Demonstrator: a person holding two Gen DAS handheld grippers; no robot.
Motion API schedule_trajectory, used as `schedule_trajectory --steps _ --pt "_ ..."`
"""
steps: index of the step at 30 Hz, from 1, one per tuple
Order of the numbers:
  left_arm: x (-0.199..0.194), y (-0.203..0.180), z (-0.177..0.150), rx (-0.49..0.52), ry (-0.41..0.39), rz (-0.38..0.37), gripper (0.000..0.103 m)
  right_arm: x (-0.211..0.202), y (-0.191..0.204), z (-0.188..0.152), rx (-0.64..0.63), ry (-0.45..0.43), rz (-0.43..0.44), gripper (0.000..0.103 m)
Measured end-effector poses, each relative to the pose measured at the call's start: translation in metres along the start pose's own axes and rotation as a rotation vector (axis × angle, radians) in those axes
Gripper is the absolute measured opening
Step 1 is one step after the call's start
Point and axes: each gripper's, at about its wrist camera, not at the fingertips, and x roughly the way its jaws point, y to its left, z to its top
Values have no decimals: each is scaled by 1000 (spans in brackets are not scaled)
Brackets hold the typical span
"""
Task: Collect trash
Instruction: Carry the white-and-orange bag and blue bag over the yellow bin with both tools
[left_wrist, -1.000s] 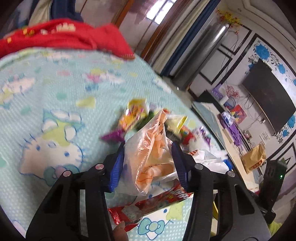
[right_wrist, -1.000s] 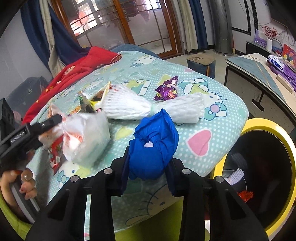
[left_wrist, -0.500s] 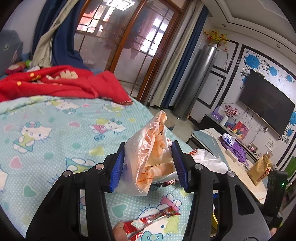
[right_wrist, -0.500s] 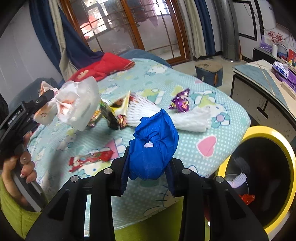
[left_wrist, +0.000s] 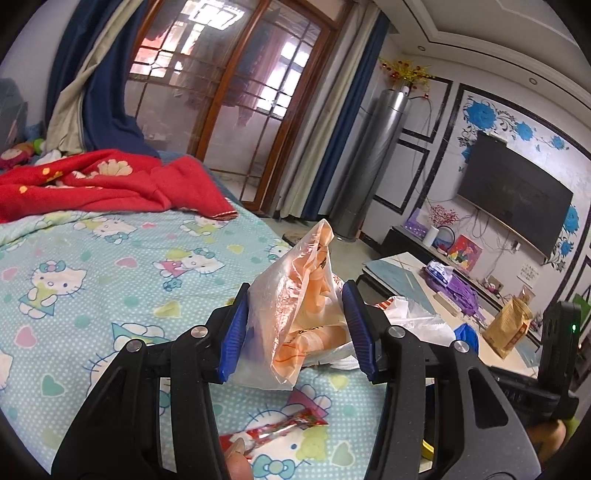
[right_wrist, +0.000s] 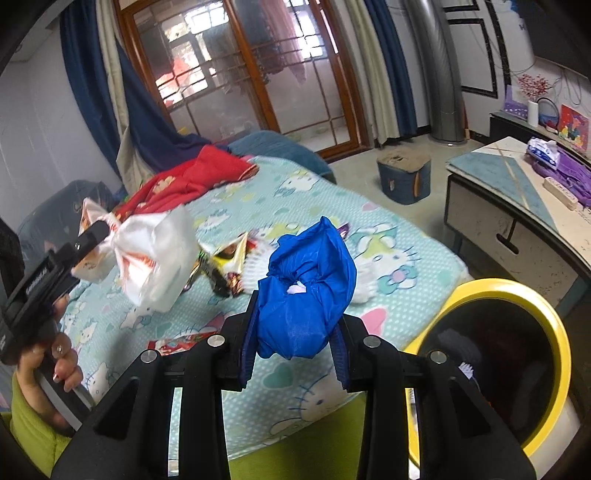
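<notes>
The right gripper (right_wrist: 293, 345) is clamped on a knotted blue bag (right_wrist: 306, 291), its jaws partly closed around the bundle, which stands up and out past the fingertips. The left gripper (left_wrist: 293, 328) pinches a crumpled orange-and-clear plastic bag (left_wrist: 295, 306) the same way, held clear above the bedsheet (left_wrist: 92, 295). The relation that matters is the bin: in the right wrist view the yellow-rimmed bin (right_wrist: 554, 332) sits at about 4 o'clock from the blue bag, mouth open toward the camera, just off the bed's corner — so the right hand looks the nearer of the two. The left gripper shows at 9 o'clock in that view, well apart from the bin. Loose wrappers (right_wrist: 229, 266) lie on the sheet between them, and a red wrapper (left_wrist: 280, 432) lies below the left jaws. Open air separates the blue bag from the rim; a low table (right_wrist: 517, 192) stands beyond at 2 o'clock.
</notes>
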Motion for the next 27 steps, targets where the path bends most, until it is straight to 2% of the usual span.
schedule_trajectory --steps 11,27 --pt "1 -32 -13 64 19 -55 42 -27 -29 6 35 -68 -62 32" --pt "8 -76 -32 163 59 -128 42 -51 -74 -2 82 -117 -176 32"
